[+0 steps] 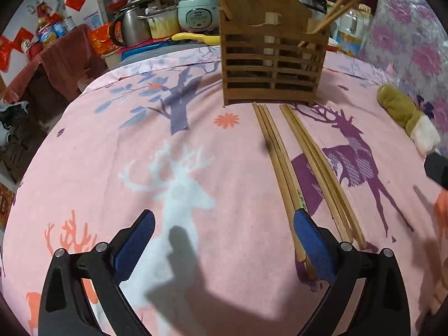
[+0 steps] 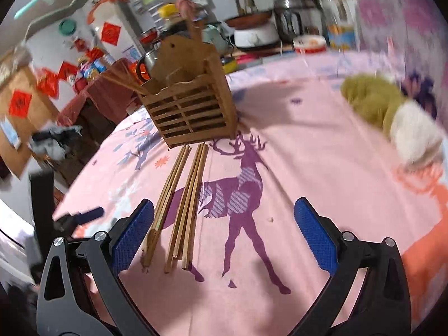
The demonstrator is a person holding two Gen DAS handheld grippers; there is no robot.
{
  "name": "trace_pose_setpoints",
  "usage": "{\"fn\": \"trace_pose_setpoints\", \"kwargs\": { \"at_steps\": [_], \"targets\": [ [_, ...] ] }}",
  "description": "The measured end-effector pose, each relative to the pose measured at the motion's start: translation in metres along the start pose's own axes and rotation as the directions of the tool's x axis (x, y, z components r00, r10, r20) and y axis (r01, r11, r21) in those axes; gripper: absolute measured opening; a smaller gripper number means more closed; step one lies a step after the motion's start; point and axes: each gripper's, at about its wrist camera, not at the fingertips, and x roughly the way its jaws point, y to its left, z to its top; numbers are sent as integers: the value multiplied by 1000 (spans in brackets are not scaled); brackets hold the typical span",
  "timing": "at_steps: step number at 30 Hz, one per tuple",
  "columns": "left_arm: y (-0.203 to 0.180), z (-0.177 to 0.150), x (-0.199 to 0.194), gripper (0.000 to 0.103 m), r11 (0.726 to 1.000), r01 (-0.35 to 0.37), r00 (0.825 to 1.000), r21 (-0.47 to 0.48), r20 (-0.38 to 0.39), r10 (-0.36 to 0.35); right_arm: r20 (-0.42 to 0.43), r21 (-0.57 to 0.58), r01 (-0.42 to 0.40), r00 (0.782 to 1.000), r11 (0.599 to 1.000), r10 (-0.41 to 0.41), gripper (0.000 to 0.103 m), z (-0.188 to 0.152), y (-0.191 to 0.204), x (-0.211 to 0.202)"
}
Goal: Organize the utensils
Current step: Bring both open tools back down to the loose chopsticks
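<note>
Pink deer-print cloth (image 1: 224,168) held two bundles of light, stiff, slippery chopsticks (image 2: 179,204) near the wooden holder (image 1: 273,64); both grippers, left gripper (image 1: 224,249) and right gripper (image 2: 224,238), gaped empty. Mid-length looked the best hold.

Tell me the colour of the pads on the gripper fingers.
Blue, textured pads on black fingers; clearest in the right wrist view.

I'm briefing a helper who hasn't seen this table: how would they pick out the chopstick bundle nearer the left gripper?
Find the slatted wooden holder standing on the pink deer-print cloth. Two chopstick bundles lie in front of it. Take the left bundle, on plain pink; the right bundle crosses the purple deer.
</note>
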Motion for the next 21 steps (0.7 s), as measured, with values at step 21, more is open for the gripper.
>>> {"fn": "trace_pose_setpoints", "kwargs": {
  "at_steps": [21],
  "targets": [
    [9,18,34,98,995,58,995,-75,-82,-64,-16,0,59,998,998,-59,97,1,-2,7]
  ]
}}
